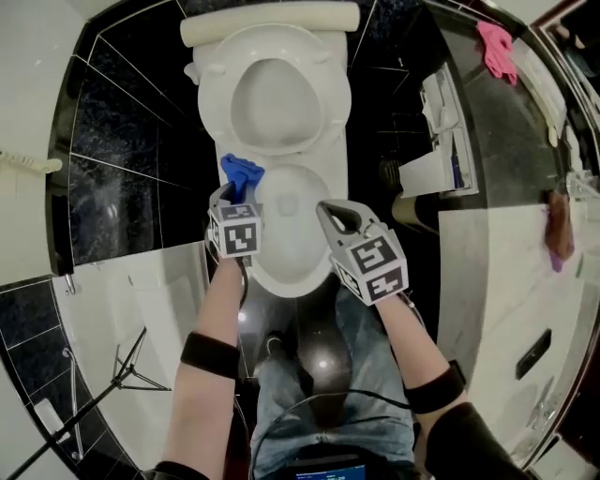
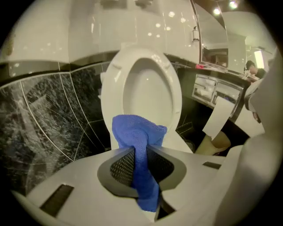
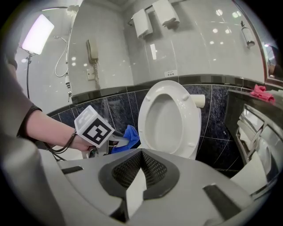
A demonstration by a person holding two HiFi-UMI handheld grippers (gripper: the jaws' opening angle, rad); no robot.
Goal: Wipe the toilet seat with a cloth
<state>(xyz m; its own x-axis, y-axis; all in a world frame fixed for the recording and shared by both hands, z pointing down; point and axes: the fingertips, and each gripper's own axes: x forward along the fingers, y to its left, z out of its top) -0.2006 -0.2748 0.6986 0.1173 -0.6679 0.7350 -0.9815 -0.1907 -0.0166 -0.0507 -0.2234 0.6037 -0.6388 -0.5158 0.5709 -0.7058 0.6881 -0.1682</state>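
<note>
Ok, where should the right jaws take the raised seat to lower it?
Its top rim, from the front: the seat stands upright against the tank, hinged low, so that edge is free and likely thin enough for the jaws.

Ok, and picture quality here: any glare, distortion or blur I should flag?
Head view: strong fisheye bends the black wall tiles, which carry mottled reflections. Left gripper view: the blue cloth is sharp, and ceiling-light reflections dot the white wall. Right gripper view: a lamp panel blows out at upper left; no motion blur.
</note>
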